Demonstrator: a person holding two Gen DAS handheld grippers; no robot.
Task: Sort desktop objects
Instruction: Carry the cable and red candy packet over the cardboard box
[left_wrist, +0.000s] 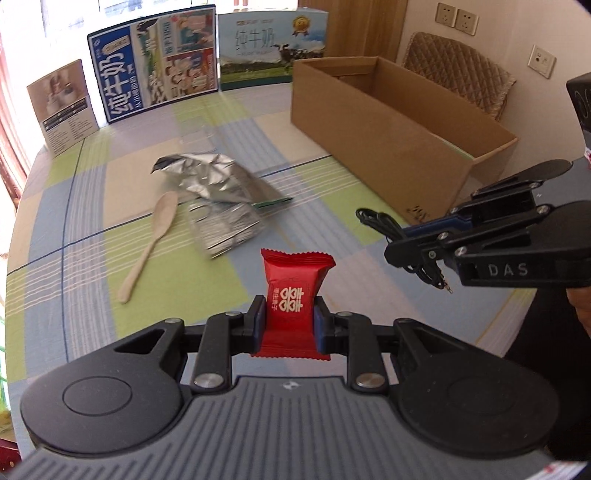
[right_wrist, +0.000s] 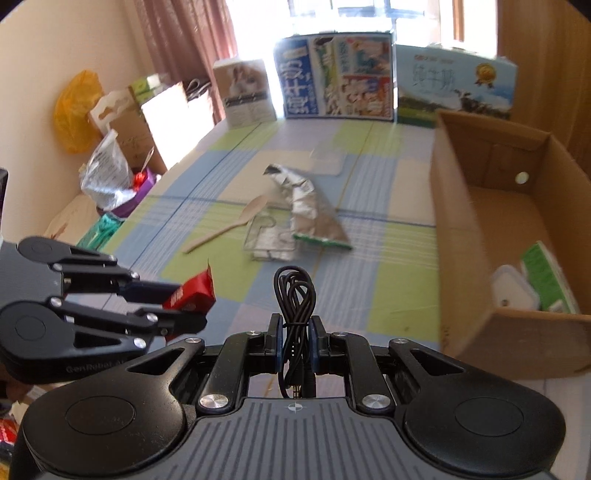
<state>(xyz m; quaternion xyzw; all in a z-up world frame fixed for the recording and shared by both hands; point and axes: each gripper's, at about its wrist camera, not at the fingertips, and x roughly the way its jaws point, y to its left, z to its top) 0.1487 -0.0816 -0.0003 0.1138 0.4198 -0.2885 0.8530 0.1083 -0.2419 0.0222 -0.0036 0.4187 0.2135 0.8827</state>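
My left gripper is shut on a red candy packet and holds it above the checked tablecloth; it also shows in the right wrist view. My right gripper is shut on a coiled black cable, also seen in the left wrist view. A brown cardboard box stands open on the right; in the right wrist view it holds a white lidded container and a green-white packet.
On the cloth lie a silver foil bag, a wire basket and a wooden spoon. Milk cartons stand along the far edge. Bags and boxes crowd the floor left of the table.
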